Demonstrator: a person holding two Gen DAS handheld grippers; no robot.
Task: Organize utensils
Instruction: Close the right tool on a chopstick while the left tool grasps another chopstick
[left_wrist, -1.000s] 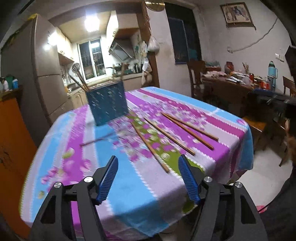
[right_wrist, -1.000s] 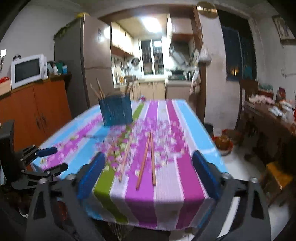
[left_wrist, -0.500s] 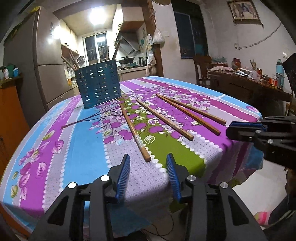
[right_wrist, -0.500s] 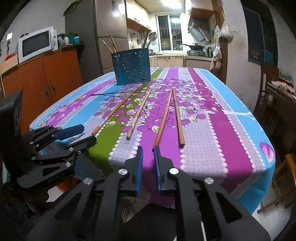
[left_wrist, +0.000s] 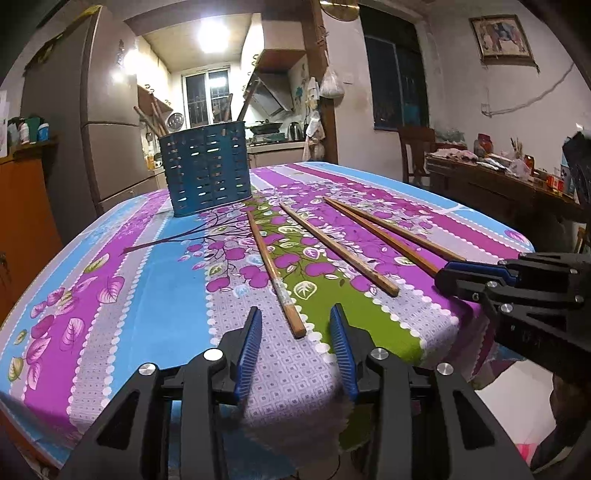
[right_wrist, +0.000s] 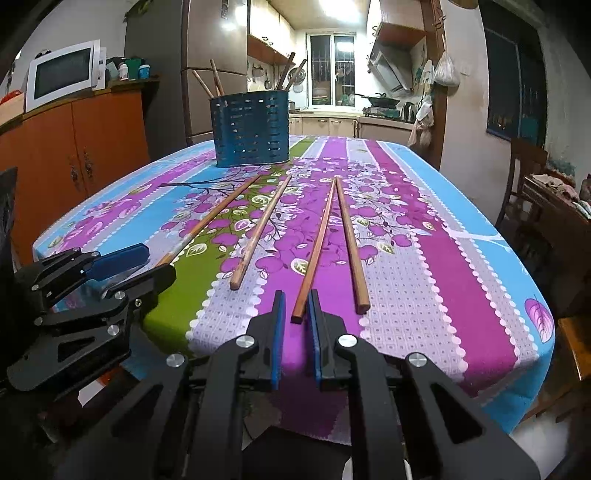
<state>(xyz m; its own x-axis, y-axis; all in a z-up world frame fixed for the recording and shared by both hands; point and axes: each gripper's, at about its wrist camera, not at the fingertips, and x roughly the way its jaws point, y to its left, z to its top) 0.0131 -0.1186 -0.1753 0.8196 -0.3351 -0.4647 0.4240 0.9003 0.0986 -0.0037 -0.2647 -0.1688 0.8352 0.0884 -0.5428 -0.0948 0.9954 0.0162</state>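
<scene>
Chopsticks, four, lie on the surface, long axes running away toward the blue holder.

Left wrist view: left gripper stands part open, jaws just closing in; butt end of the leftmost chopstick sits between and just ahead of the pads, apparently untouched.

Right wrist view: right gripper is nearly together; near end of the third chopstick lies in the narrow gap, though contact is hard to judge. Each gripper is nearest its own stick.
</scene>
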